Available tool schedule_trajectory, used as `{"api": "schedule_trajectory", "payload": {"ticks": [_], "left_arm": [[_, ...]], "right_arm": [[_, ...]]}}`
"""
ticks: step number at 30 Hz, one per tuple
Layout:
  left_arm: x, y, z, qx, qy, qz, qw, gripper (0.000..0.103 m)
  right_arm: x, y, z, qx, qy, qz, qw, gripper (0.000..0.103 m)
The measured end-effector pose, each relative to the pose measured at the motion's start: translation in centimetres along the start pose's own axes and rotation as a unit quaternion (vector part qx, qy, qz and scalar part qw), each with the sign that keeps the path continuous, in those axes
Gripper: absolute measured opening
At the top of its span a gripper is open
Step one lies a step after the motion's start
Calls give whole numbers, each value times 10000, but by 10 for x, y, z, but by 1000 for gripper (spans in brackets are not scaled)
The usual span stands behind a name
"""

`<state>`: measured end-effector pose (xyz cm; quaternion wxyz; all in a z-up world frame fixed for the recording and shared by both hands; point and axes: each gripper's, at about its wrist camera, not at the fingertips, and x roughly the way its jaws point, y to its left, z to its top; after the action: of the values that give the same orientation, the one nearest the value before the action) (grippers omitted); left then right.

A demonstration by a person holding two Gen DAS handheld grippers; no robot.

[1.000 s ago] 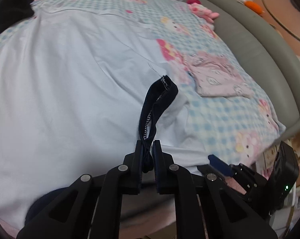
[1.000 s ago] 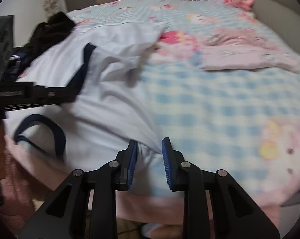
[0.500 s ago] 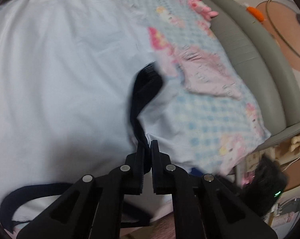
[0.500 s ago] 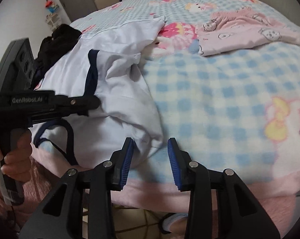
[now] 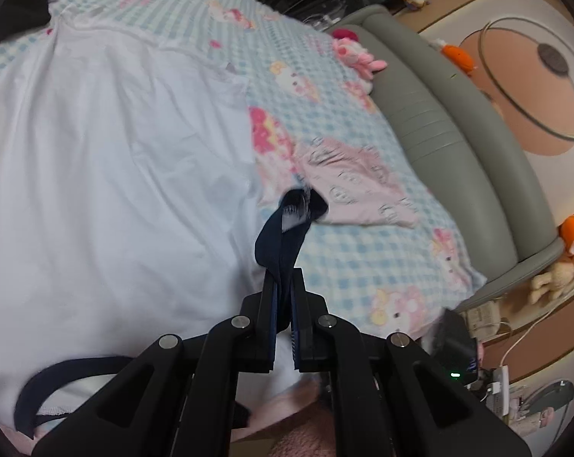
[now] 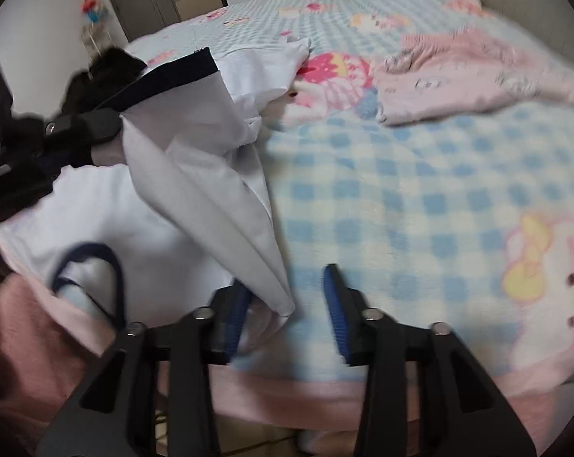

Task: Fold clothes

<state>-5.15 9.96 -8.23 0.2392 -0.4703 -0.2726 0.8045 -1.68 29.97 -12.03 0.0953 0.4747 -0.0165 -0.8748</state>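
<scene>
Folding the white cotton T-shirt with navy trim point(image 5: 107, 175): barely begun

The navy sleeve cuff point(image 5: 287, 224) is pinched and lifted by the left gripper point(image 5: 283, 289); the right gripper point(image 6: 287, 297) is spread wide, its near corner unheld. The body is seen unfolded on the blue checked cartoon blanket point(image 6: 420, 198), a folded pink garment point(image 6: 469, 72) beyond, a grey padded headboard point(image 5: 450, 144) behind

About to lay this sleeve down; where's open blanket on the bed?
Free: checked blanket between white shirt and the bed's right edge, nearer than pink garment. Crowded: left half under the shirt; far corner holds the dark pile.
</scene>
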Motion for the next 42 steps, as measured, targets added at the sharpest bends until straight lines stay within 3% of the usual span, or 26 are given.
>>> {"api": "schedule_trajectory", "payload": {"ticks": [1, 2, 6, 13, 15, 16, 20, 21, 24, 27, 32, 34, 35, 36, 37, 38, 39, 42], "left_arm": [[3, 5, -3, -54, 42, 63, 10000, 6], [6, 10, -5, -109, 85, 126, 9998, 6], [18, 28, -21, -223, 258, 318, 9989, 6], [27, 38, -34, -32, 432, 737, 9963, 6], [25, 40, -34, 43, 465, 809, 9956, 7], [24, 41, -34, 27, 512, 757, 9958, 7], [13, 37, -32, -68, 438, 371, 9983, 10], [8, 33, -31, -15, 345, 287, 9990, 10], [-3, 10, -25, 422, 49, 255, 9988, 10], [-11, -11, -16, 826, -285, 335, 9956, 11], [-14, -18, -4, 784, -588, 420, 9943, 11], [-8, -17, -1, 845, -448, 342, 9948, 19], [4, -15, -1, 923, -181, 315, 9951, 33], [16, -11, -1, 989, 57, 525, 9937, 40], [27, -7, -1, 1053, 293, 746, 9912, 40], [41, 2, -2, 1071, 532, 1337, 9838, 37], [47, 13, -1, 989, 635, 1739, 9777, 27], [36, 28, 5, 527, 517, 1617, 9841, 19]], "right_arm": [[-3, 0, 0, 15, -44, -121, 9999, 18], [-7, -1, -1, 34, -130, -254, 9996, 16], [-21, -6, -9, -67, -300, -612, 9977, 16], [-24, -12, -33, -12, 120, -601, 9981, 16], [-31, -21, -39, 113, 137, -870, 9961, 16], [-37, -29, -42, 257, 24, -797, 9965, 16], [-54, -46, -41, 761, -248, 236, 9965, 16], [-56, -39, -38, 599, -265, 326, 9973, 17], [-50, -12, -29, 1, -319, 266, 9991, 22], [-34, 3, -19, -135, -185, 267, 9994, 22], [2, 28, -26, -613, 228, 75, 9978, 25], [-4, 32, -33, -676, 180, 60, 9975, 25], [-9, 29, -32, -569, 176, 149, 9981, 25], [-15, 24, -29, -443, 127, 265, 9986, 25], [-21, 19, -26, -317, 76, 380, 9987, 25], [-28, 15, -19, -248, -82, 405, 9988, 25], [-34, 11, -13, -178, -240, 429, 9986, 25], [-47, 0, 12, -52, -576, 553, 9968, 25]]}}
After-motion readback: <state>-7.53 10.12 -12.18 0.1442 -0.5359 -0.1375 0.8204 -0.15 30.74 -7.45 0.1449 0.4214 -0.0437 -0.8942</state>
